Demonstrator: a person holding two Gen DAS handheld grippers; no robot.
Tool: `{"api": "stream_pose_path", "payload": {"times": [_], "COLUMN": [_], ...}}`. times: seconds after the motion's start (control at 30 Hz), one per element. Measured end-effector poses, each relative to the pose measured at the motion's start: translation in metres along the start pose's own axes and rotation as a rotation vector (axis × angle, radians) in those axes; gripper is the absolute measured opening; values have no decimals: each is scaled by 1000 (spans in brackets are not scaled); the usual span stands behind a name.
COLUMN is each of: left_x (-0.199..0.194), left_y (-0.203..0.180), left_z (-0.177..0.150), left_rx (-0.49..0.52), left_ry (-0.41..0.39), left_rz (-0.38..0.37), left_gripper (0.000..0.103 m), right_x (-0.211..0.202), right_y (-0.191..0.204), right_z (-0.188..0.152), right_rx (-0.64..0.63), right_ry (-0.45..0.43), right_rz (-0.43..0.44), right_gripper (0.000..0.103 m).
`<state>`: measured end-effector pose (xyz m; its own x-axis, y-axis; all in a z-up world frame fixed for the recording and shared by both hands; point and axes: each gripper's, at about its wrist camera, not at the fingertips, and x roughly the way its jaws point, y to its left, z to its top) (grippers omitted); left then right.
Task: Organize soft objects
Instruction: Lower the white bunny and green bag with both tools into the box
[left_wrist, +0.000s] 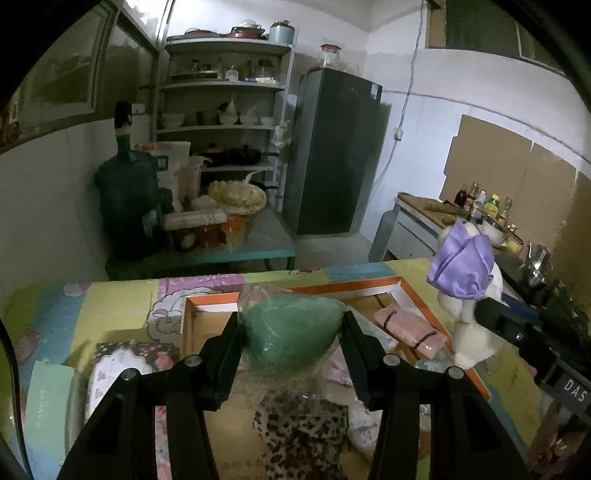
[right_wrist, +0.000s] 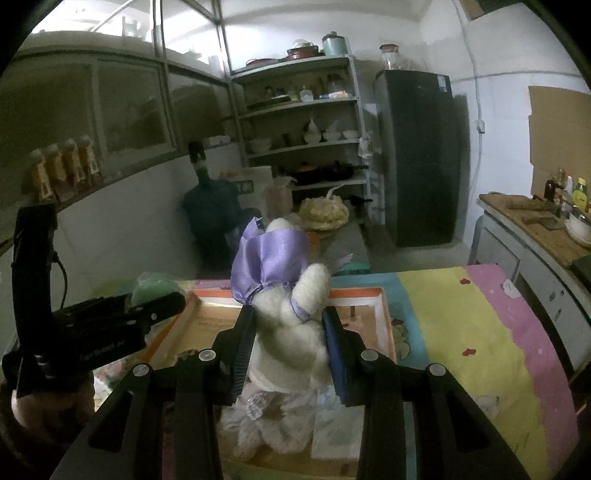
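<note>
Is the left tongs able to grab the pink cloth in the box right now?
Probably not yet. The left tongs are already shut on the green bagged thing, so they are full. The pink cloth lies uncovered in the orange box.

Both cameras ride on hand-held grippers and look forward and downward along their own fingers, close above the table (left_wrist: 122, 295) with its patchwork cover. The left wrist view faces the orange-rimmed box (left_wrist: 413, 295) from its near left side, and the right gripper (left_wrist: 480, 314) enters at its right edge. The right wrist view looks over the same box (right_wrist: 384, 314) from further right (the left gripper (right_wrist: 162, 308) shows at its left). Both share the shelf rack (left_wrist: 225, 88), the dark fridge (left_wrist: 332, 147) and the far wall behind.
</note>
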<state>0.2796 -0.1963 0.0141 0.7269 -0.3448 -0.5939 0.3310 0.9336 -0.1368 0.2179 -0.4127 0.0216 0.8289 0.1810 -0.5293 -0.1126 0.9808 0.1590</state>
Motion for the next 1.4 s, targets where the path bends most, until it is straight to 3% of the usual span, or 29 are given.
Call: {"api": "stream_pose_path", "payload": {"times": [0.63,1.4], "left_x": [59,99], "left_y": [8,9], "left_z": [7,-5], "left_rx": [-90,-79], "left_ry": [100,229], "left_rz": [3,22], "left_gripper": [51,51], "right_x": [74,109], "right_y": [-15,-24], "right_z": [5,-4], "right_rx": [-26,-14], "right_ry": [151,245], "right_rz": [-1,2], "right_gripper": [38,38]}}
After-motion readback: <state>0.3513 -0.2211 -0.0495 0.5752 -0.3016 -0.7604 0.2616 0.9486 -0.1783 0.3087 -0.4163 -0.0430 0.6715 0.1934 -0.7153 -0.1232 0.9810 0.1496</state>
